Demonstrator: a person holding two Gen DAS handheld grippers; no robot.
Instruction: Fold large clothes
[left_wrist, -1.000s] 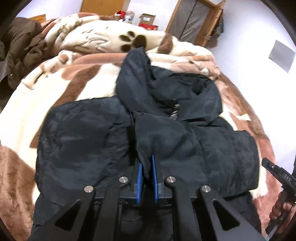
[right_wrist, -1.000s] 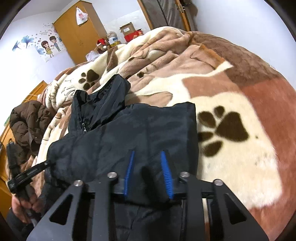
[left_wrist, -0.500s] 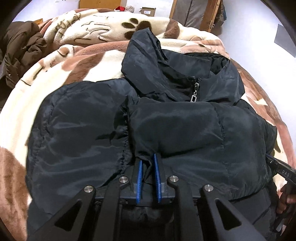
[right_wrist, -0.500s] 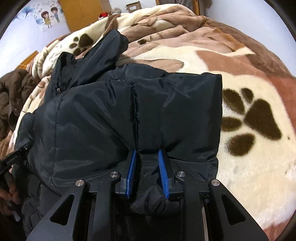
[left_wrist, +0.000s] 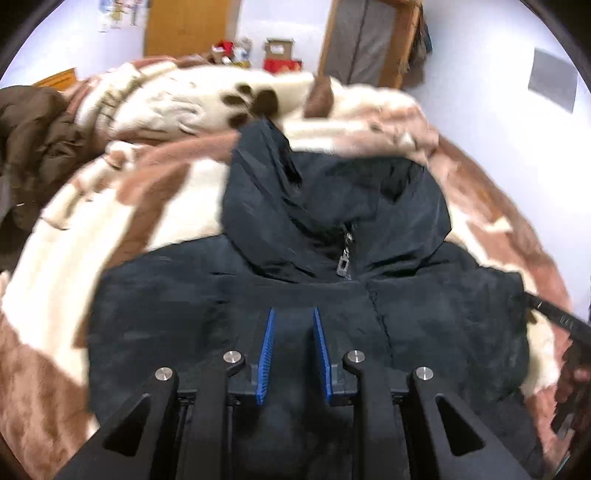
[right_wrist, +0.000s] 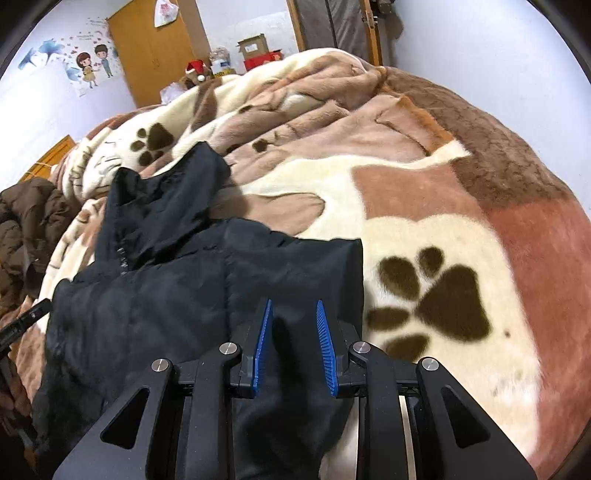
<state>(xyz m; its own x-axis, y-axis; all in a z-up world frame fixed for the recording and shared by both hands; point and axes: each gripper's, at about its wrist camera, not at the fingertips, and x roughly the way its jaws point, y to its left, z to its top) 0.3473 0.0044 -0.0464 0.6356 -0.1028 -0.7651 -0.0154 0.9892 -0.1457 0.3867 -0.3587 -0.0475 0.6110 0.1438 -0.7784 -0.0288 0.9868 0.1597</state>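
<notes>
Now both jaws stand parted, empty: left gripper (left_wrist: 291, 354) and right gripper (right_wrist: 294, 343) over folded black jacket (left_wrist: 295, 295); collar (left_wrist: 332, 206) at 12 o'clock. Next regrasp should take hem corners evenly.

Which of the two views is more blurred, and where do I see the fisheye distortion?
Left wrist view: motion blur smears the blanket and softens the black jacket; the left gripper stays sharp. Right wrist view: much crisper, paw print and right gripper clear, slight blur on the jacket's left edge. Both: black corners and a bulging bed show the distortion.
</notes>
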